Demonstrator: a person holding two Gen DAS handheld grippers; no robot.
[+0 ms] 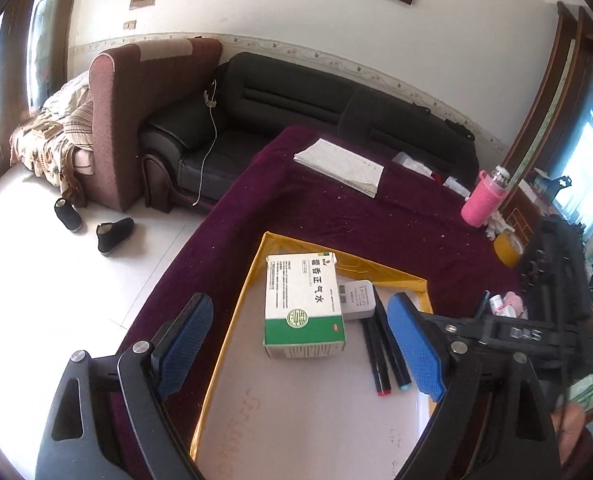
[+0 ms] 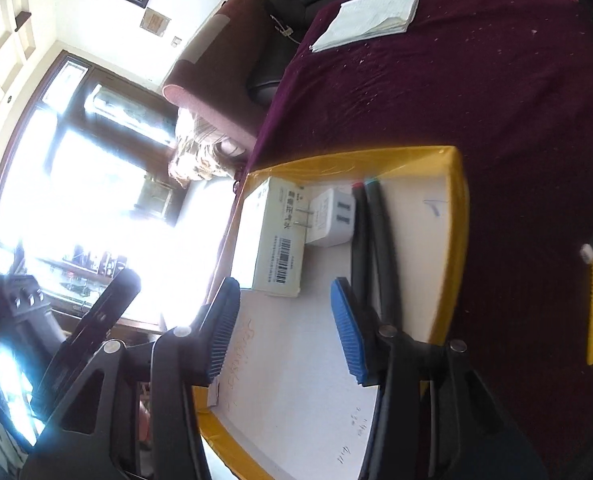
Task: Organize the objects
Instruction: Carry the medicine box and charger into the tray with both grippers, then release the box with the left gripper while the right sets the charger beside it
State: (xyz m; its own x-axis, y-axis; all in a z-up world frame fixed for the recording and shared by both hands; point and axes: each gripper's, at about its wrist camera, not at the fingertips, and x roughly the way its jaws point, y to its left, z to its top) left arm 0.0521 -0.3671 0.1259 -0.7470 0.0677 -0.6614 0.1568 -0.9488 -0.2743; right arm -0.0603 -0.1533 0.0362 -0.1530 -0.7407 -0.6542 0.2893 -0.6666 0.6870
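Observation:
A shallow tray with a yellow rim [image 1: 240, 312] [image 2: 456, 216] lies on the dark purple tablecloth. Inside it sit a white-and-green medicine box [image 1: 302, 306] [image 2: 264, 236], a white plug adapter [image 1: 356, 300] [image 2: 332, 220] and two black markers [image 1: 384, 352] [image 2: 372, 248] side by side. My left gripper [image 1: 300, 344] hovers above the tray, jaws wide open, nothing between its blue pads. My right gripper [image 2: 286, 328] is over the tray's near part, jaws apart with nothing between them; the box and markers lie beyond its tips.
On the cloth farther off lie an open notebook [image 1: 340, 166] [image 2: 370, 14], a pink bottle [image 1: 482, 200], a yellow tape roll [image 1: 506, 246] and small clutter at the right. A black sofa [image 1: 296, 120] and black shoes [image 1: 114, 234] are past the table's edge.

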